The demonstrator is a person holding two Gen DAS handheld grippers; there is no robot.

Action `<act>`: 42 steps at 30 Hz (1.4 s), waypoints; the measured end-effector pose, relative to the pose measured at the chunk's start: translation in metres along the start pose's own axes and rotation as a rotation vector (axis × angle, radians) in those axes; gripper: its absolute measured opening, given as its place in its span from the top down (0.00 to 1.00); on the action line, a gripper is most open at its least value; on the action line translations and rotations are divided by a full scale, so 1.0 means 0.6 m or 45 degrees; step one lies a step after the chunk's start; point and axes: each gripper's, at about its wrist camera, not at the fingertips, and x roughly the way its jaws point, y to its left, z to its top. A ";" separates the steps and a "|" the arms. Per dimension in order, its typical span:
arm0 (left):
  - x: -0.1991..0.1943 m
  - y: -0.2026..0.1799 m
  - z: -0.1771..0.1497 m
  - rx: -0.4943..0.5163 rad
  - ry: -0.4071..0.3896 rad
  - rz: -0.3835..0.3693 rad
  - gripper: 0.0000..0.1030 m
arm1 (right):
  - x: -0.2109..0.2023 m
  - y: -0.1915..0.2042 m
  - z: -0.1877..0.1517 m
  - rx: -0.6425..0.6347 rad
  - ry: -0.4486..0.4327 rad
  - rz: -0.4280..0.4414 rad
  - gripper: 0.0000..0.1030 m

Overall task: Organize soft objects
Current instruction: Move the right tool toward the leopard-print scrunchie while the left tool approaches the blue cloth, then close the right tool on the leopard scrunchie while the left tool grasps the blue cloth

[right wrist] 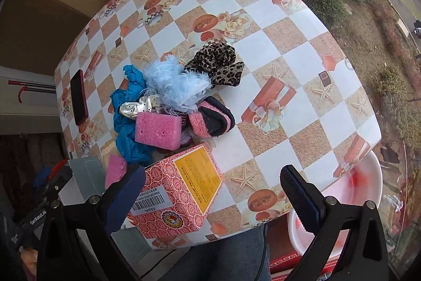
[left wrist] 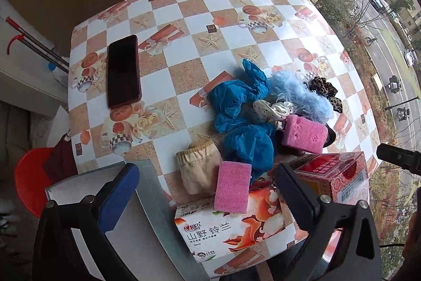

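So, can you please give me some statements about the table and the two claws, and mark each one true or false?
1. Both claws are open and hold nothing. True: the left claw and the right claw grip nothing.
2. The phone lies inside the pile of soft things. False: it lies apart, on bare tablecloth left of the pile.
3. A pink sponge rests on the tissue pack. True.
4. The leopard scrunchie sits on the near edge of the pile. False: it is on the far side, beside the light blue fluffy scrunchie.
5. The red patterned box stands at the near table edge. True.
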 end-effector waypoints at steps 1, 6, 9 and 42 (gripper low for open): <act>0.008 0.001 0.013 0.004 -0.023 0.039 0.00 | 0.008 -0.005 0.011 -0.003 0.012 0.003 0.00; 0.075 0.002 0.061 0.053 0.033 0.147 0.00 | 0.038 -0.018 0.072 -0.045 0.044 -0.053 0.00; 0.108 -0.005 0.092 0.085 0.025 0.188 0.00 | 0.067 -0.027 0.118 -0.054 0.063 -0.080 0.00; 0.232 0.011 0.180 -0.043 0.124 0.274 0.00 | 0.173 -0.147 0.254 0.033 0.084 -0.169 0.00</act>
